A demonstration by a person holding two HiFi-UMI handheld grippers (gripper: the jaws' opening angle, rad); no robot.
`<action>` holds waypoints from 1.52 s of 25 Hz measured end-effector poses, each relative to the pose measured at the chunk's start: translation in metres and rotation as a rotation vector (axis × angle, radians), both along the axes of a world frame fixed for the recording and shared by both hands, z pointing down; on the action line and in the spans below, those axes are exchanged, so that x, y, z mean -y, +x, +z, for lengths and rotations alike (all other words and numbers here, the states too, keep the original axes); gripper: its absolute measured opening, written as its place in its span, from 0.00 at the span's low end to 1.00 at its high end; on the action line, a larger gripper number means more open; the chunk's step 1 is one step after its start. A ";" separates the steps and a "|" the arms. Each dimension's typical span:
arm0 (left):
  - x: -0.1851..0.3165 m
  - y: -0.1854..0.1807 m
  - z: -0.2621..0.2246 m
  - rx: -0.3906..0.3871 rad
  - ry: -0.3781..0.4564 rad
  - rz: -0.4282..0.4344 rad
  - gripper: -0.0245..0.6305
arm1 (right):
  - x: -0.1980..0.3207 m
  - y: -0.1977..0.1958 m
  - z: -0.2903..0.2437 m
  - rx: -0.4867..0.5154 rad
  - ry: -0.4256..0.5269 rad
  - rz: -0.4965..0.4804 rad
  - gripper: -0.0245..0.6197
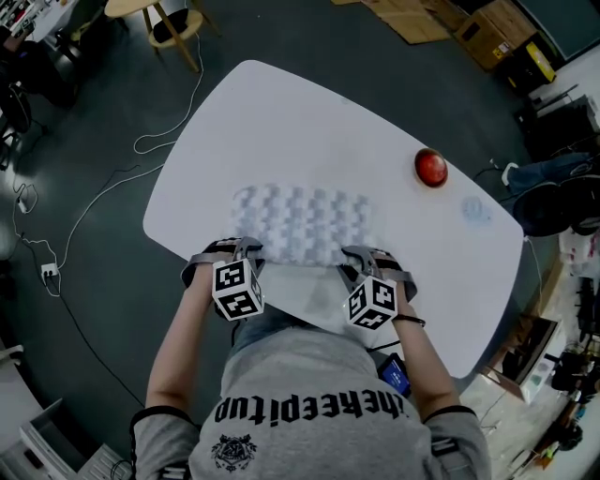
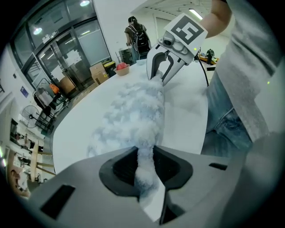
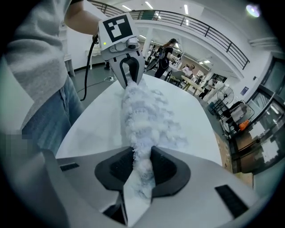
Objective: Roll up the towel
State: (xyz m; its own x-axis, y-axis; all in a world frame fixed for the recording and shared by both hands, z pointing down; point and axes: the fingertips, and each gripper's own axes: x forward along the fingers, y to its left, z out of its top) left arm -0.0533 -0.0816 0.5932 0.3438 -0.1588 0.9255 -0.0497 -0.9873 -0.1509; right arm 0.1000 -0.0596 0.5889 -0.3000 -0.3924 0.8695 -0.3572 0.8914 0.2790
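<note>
A fluffy white towel [image 1: 300,223] with a pale checked weave lies flat on the white oval table [image 1: 281,122], close to the near edge. My left gripper [image 1: 246,251] is at its near left corner and my right gripper [image 1: 354,261] at its near right corner. In the left gripper view the towel's edge [image 2: 133,111] runs bunched from my left gripper [image 2: 144,171], whose jaws pinch it, across to the right gripper [image 2: 156,75]. The right gripper view mirrors this: the towel [image 3: 142,116] is clamped in my right gripper [image 3: 142,171], with the left gripper [image 3: 129,80] at the far end.
A red round object [image 1: 430,168] sits on the table's far right, with a faint bluish patch [image 1: 476,211] near it. The person's legs press against the near table edge. Cables [image 1: 141,159] trail over the dark floor at left; a wooden stool [image 1: 173,23] stands beyond the table.
</note>
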 end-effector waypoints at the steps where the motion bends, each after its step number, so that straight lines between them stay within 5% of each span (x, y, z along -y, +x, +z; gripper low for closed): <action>1: -0.001 0.000 0.001 -0.002 -0.003 0.001 0.19 | -0.002 0.000 0.000 0.011 -0.013 0.006 0.20; 9: 0.017 0.004 -0.005 -0.075 0.007 -0.019 0.25 | 0.014 0.003 -0.008 0.134 -0.111 0.088 0.22; 19: 0.053 0.001 -0.016 -0.167 0.004 -0.100 0.29 | 0.044 0.006 -0.025 0.247 -0.126 0.172 0.27; 38: 0.123 0.013 -0.020 -0.210 0.131 -0.145 0.31 | 0.115 0.023 -0.021 0.225 -0.037 0.287 0.27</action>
